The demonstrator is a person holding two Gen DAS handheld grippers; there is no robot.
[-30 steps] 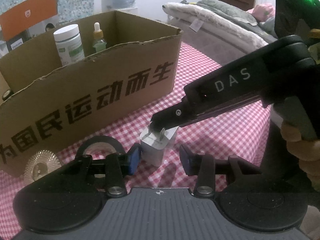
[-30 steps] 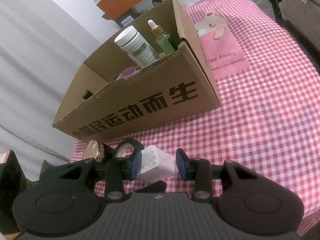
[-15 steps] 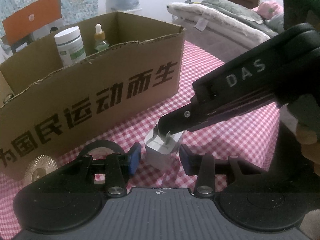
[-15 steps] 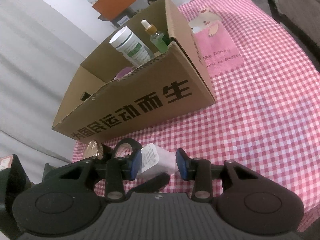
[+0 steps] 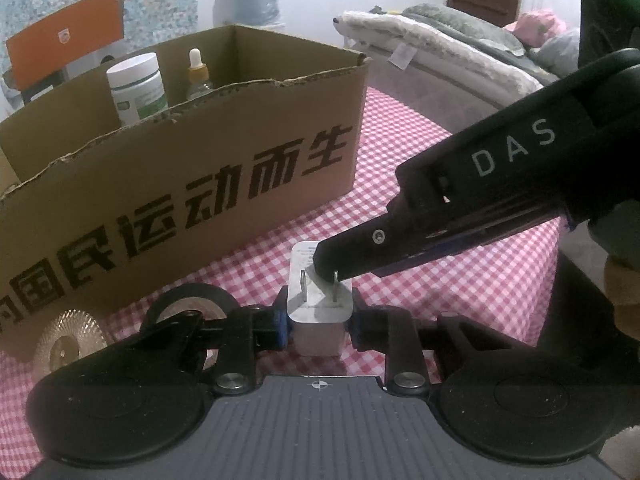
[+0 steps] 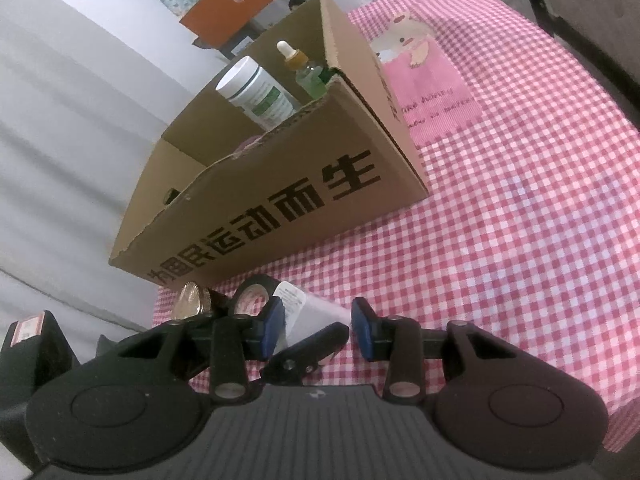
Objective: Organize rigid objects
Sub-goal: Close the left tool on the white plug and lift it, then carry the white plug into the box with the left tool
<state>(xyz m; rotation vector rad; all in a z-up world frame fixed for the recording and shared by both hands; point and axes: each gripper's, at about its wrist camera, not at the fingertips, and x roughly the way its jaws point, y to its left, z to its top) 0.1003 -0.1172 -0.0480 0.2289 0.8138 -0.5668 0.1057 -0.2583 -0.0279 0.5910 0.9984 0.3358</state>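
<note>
At lower centre of the left wrist view, the left tool [image 5: 319,325] has just closed its jaws on the white charger [image 5: 320,312], prongs up (the right tool [image 6: 318,326], half-open, steadies it), ready for the cardboard box [image 5: 192,184] behind on the checked desk [image 5: 460,280].

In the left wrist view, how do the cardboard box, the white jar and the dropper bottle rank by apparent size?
1. cardboard box
2. white jar
3. dropper bottle; only their upper parts show above the box wall.
</note>
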